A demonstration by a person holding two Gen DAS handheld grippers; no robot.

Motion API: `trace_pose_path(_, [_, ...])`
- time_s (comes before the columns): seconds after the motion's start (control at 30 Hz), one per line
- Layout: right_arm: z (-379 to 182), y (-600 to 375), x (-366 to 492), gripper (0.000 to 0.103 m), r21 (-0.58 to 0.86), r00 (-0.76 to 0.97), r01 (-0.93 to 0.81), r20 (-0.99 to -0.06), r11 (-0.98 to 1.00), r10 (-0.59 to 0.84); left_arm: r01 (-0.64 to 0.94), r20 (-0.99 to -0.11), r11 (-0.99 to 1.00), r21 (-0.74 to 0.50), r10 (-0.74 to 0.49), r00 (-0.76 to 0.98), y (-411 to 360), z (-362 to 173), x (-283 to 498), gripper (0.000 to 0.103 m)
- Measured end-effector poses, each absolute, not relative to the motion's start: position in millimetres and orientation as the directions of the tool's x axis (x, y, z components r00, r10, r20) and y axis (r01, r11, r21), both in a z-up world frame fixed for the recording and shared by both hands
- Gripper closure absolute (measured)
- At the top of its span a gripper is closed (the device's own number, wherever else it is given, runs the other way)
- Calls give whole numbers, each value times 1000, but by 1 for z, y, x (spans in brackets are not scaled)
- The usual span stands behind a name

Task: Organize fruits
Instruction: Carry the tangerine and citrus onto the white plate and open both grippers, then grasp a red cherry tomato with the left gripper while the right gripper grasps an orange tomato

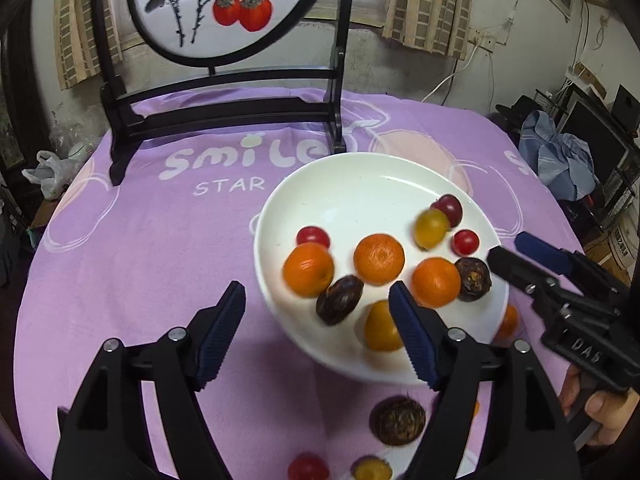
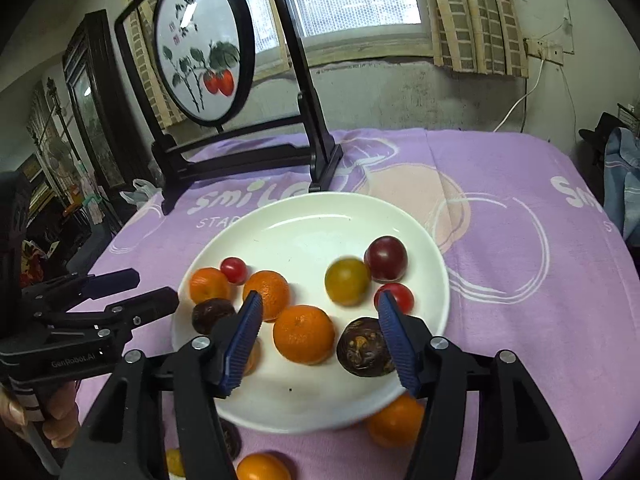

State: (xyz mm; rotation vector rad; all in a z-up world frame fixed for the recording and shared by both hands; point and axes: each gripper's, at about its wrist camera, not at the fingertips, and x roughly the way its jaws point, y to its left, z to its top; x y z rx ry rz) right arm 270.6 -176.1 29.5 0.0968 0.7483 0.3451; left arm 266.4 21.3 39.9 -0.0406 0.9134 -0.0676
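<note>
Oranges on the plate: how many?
4 oranges on the plate: far left, middle, front centre, and one at the near edge, partly hidden. None seem fully hidden.

Readable lettering on cloth and grippers

White "smile" over "STAR" printed on the purple tablecloth (image 1: 120, 264), partly cut off by the plate (image 1: 332, 184); "GenRobot.AI" along the left gripper (image 2: 154, 290) body; "DAS" embossed on the right gripper (image 1: 506, 254) body; small red marks on the round painted screen (image 2: 200, 44), illegible.
</note>
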Motion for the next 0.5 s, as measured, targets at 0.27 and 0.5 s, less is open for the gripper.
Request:
trace_pose_path(0.27, [31,-205,214,39,206,665,-269,-667,941,337,16,-763,998,-63,-59,643,36,46,203,28])
trace_pose_path(0.5, [16,-215,162,39,148,649,-268,-703,952,292,-4,-766,997,-79,-58,640,44,34,161,27])
